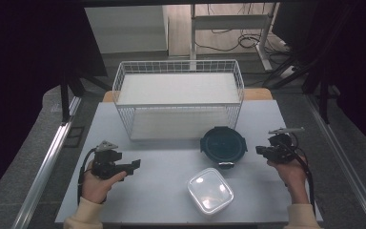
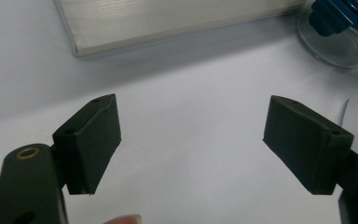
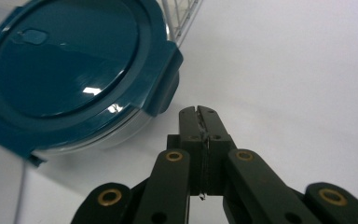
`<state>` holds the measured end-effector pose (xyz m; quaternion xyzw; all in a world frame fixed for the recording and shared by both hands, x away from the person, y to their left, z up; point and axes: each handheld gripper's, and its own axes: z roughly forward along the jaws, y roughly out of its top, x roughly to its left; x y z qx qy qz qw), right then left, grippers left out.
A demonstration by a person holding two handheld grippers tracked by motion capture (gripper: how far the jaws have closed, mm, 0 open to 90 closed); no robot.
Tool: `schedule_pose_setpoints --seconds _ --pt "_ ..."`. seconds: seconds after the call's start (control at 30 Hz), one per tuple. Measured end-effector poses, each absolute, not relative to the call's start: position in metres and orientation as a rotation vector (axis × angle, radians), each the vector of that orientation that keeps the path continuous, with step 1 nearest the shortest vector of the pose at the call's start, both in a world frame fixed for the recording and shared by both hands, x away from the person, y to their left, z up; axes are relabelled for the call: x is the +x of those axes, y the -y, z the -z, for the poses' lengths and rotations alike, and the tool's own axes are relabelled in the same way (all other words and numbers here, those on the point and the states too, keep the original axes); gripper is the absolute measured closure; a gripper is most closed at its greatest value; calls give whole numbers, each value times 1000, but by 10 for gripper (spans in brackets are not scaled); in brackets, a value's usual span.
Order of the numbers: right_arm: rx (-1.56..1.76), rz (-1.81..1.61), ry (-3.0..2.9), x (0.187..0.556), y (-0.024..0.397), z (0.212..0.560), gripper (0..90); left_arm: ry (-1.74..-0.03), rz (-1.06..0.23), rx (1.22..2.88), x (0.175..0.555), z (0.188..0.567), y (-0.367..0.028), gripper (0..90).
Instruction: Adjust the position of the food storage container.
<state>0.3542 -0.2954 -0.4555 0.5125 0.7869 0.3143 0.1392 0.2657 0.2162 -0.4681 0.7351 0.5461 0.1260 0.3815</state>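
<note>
right claw (image 3: 199,113) pressing together on nothing, just beside round blue-lidded container (image 1: 223,144) | right gripper view showing its lid clip facing claw | left claw (image 2: 193,140) spreading over bare bench (image 1: 162,167)

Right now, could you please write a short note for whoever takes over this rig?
Left claw: open, holding nothing, low over the table at its left.
Right claw: shut on nothing, just right of the round blue-lidded container, not touching it.
Things: the round container stands in front of the white wire basket; the clear square container, lid on, sits nearer the person. The basket looks empty.
Done: no container is lifted or placed.
Left: probably both containers go into the basket; reopen the right claw before gripping.
</note>
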Motion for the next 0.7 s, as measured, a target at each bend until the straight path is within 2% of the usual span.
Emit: schedule_pose_setpoints --seconds 0.33,0.7 --pt "1477 -849 -2286 374 279 468 896 -1391 -318 1881 266 469 -215 185" --pt "1459 -834 -2288 370 266 466 899 -1383 -318 1897 267 471 -211 185"
